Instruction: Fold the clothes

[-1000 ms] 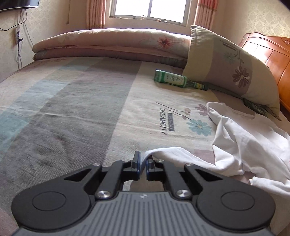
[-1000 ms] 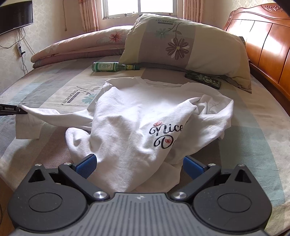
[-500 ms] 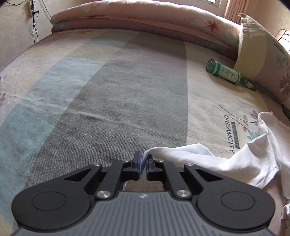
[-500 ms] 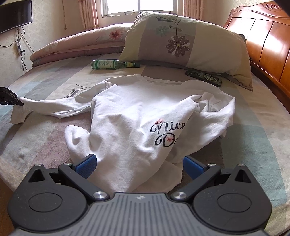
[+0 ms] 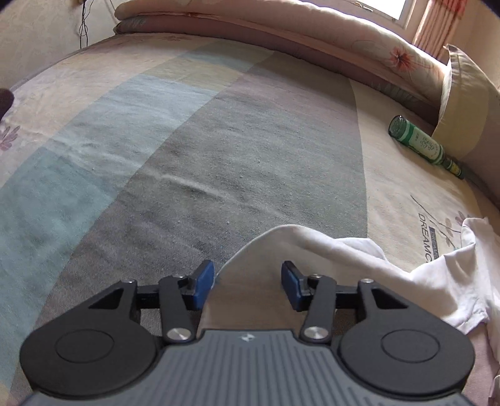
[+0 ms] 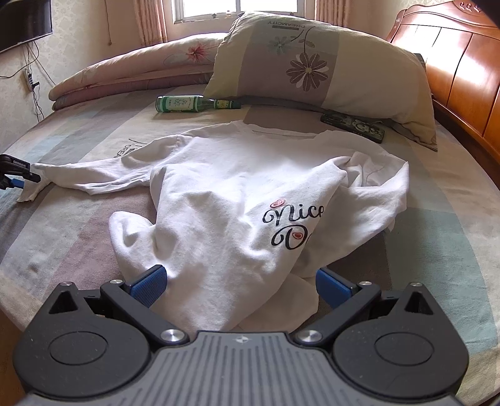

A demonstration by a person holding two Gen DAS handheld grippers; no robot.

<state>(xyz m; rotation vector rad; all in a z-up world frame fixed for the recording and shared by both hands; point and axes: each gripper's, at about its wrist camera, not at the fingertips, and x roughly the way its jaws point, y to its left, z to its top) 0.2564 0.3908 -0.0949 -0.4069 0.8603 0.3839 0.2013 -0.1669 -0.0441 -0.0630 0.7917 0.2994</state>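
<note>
A white long-sleeved shirt (image 6: 234, 193) with black "Nice" lettering lies crumpled on the striped bed sheet (image 5: 187, 156). Its left sleeve (image 6: 93, 175) is stretched out flat toward the bed's left side. My left gripper (image 5: 247, 281) is at the sleeve's end, and its jaws are opening. The cuff (image 5: 328, 246) lies loose between the blue pads, which do not press on it. In the right wrist view the left gripper (image 6: 18, 175) shows at the far left edge. My right gripper (image 6: 240, 282) stands open over the shirt's near hem, gripping nothing.
A green glass bottle (image 6: 187, 103) lies on the bed beside a large flowered pillow (image 6: 312, 62). A dark flat case (image 6: 353, 126) rests under the pillow's edge. A folded quilt (image 5: 281, 28) runs along the far side. A wooden headboard (image 6: 462, 62) stands at the right.
My left gripper travelled left with the cuff pinched, drawing the sleeve out straight, then its jaws parted and released the cuff. The right gripper stayed where it was.
</note>
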